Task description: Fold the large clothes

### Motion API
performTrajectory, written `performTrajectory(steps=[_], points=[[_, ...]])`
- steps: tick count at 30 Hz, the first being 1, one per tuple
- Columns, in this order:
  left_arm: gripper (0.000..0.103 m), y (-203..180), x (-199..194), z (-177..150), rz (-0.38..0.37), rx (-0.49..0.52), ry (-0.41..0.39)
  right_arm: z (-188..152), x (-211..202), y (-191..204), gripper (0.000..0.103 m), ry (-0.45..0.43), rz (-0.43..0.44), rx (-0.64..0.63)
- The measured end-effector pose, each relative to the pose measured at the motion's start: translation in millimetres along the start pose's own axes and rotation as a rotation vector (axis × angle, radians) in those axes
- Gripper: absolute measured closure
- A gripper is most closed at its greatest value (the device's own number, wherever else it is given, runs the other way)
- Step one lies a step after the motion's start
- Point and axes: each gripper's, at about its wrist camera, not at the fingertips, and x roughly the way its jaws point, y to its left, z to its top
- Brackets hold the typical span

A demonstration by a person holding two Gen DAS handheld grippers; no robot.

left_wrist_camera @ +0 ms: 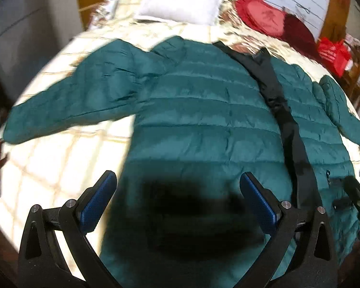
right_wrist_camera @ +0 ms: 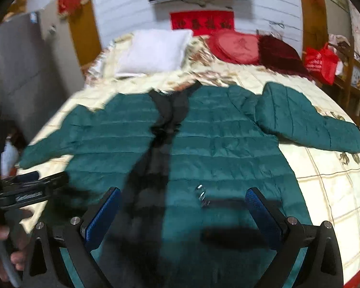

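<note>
A dark green quilted puffer jacket (left_wrist_camera: 199, 120) lies spread flat on the bed, front up, with a black strip along its opening (left_wrist_camera: 283, 110). Both sleeves reach outward, the left one (left_wrist_camera: 67, 105) and the right one (right_wrist_camera: 309, 120). The jacket also shows in the right wrist view (right_wrist_camera: 218, 148). My left gripper (left_wrist_camera: 177, 187) is open and empty above the jacket's lower left part. My right gripper (right_wrist_camera: 183, 204) is open and empty above the lower right front, near a zip pull (right_wrist_camera: 200, 192). The left gripper also appears at the left edge of the right wrist view (right_wrist_camera: 28, 187).
The bed has a cream checked quilt (right_wrist_camera: 328, 182). A white pillow (left_wrist_camera: 182, 2) and red cushions (right_wrist_camera: 235, 45) lie at its head. A red bag (right_wrist_camera: 320, 62) stands by a wooden rack at right. A grey cabinet (right_wrist_camera: 24, 72) is at left.
</note>
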Motion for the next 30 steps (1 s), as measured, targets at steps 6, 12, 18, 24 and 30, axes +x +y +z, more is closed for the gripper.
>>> performTrajectory(steps=[6,12,18,24,30], points=[[0.000,-3.0,44.8,12.4,0.013,-0.014,0.038,8.8,47.7,-3.9,0.000,0.078,-0.086,-0.030],[0.000,0.5,52.5,3.3,0.027,0.000,0.004,-0.9,76.4,-14.3,0.000,0.150,-0.089,-0.030],[0.000,-2.0,54.1,1.9,0.049,0.020,-0.007,-7.0,84.1,-15.9,0.000,0.167,-0.091,-0.025],[0.000,-0.5,59.1,5.0,0.035,0.020,-0.002,1.4,90.7,-20.5,0.000,0.244,-0.050,-0.021],[0.000,0.6,59.1,5.1,0.018,0.016,-0.007,7.5,91.3,-23.4,0.000,0.314,-0.048,0.052]])
